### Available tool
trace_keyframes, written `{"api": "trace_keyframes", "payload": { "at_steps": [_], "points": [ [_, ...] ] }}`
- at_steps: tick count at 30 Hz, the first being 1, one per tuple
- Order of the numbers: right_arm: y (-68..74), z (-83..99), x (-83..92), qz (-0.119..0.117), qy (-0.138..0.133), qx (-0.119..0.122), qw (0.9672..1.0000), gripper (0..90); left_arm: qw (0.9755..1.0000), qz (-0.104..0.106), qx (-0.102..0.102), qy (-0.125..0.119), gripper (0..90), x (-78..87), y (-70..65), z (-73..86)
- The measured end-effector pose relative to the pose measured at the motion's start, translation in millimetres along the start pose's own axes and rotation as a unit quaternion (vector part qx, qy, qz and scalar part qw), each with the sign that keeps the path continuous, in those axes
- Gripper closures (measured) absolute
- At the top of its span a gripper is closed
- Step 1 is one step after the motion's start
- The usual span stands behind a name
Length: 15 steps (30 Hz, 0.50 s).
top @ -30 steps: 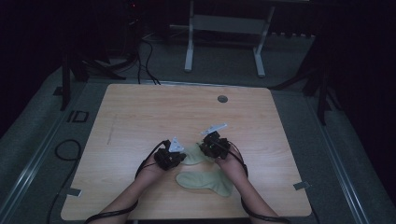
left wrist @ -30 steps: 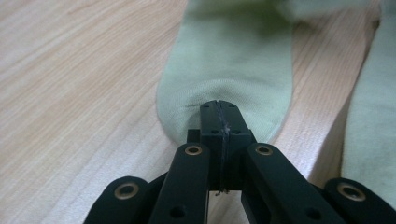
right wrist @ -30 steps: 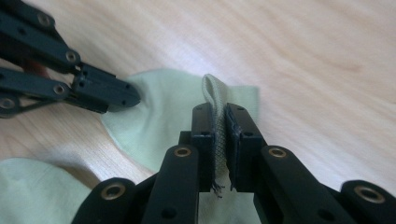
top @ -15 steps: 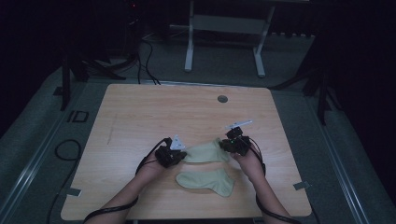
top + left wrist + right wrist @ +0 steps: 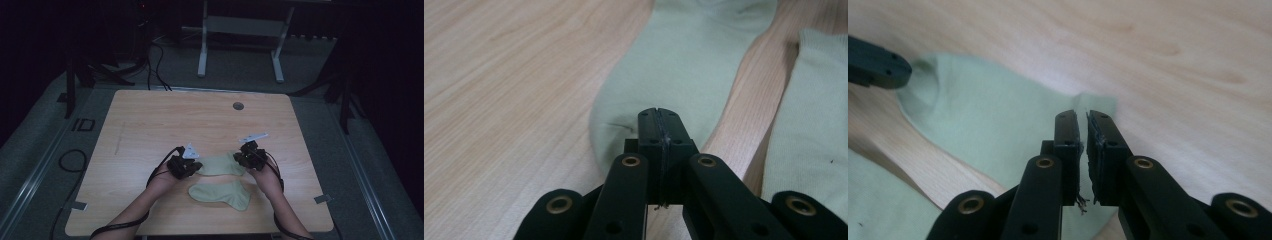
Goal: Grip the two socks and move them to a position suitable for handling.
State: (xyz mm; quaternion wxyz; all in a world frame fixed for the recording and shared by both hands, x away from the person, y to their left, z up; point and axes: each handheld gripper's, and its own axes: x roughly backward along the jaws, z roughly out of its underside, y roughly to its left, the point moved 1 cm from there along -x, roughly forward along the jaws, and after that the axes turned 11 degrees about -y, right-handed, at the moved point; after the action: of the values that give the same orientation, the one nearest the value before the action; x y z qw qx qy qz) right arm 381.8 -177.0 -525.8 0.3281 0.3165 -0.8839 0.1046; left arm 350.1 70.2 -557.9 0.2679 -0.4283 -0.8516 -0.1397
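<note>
Two pale green socks lie on the wooden table (image 5: 165,120). The far sock (image 5: 220,165) is stretched flat between my two grippers. My left gripper (image 5: 192,169) is shut on its toe end (image 5: 614,125), where the fabric puckers at the tips. My right gripper (image 5: 245,159) has just been closing and pinches the cuff corner (image 5: 1098,102), with a thin slit between the jaws. In the right gripper view the left gripper (image 5: 878,67) sits at the sock's far end. The near sock (image 5: 220,194) lies loose in front, touched by neither gripper.
A round grommet (image 5: 238,106) is set in the table's far side. Beyond the table stand a metal frame (image 5: 240,45) and dark cables (image 5: 155,60) on the floor. Bare wood stretches across the far half and the left side.
My right gripper has moved to the right with the cuff, drawing the bunched far sock out flat. The left gripper has stayed where it was.
</note>
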Motion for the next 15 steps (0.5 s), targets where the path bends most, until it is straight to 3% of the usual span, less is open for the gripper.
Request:
{"api": "trace_keyframes", "payload": {
  "at_steps": [3, 8, 15],
  "points": [
    [1.4, 9.9, -12.1, 0.002, 0.018, 0.008, 0.9998, 83.2, 0.9998, -0.001, -0.001, 0.018, 89.3, -7.1, -0.2, 5.4],
    [-4.1, 15.6, -26.0, 0.008, 0.033, 0.008, 0.9994, 83.2, 0.9999, -0.004, 0.010, 0.013, 89.3, -9.1, 3.6, 5.6],
    [-9.1, 10.2, -32.6, 0.018, 0.031, 0.011, 0.9993, 82.7, 0.9998, -0.009, 0.011, 0.013, 89.3, -11.3, 7.4, 4.1]
  ]
}}
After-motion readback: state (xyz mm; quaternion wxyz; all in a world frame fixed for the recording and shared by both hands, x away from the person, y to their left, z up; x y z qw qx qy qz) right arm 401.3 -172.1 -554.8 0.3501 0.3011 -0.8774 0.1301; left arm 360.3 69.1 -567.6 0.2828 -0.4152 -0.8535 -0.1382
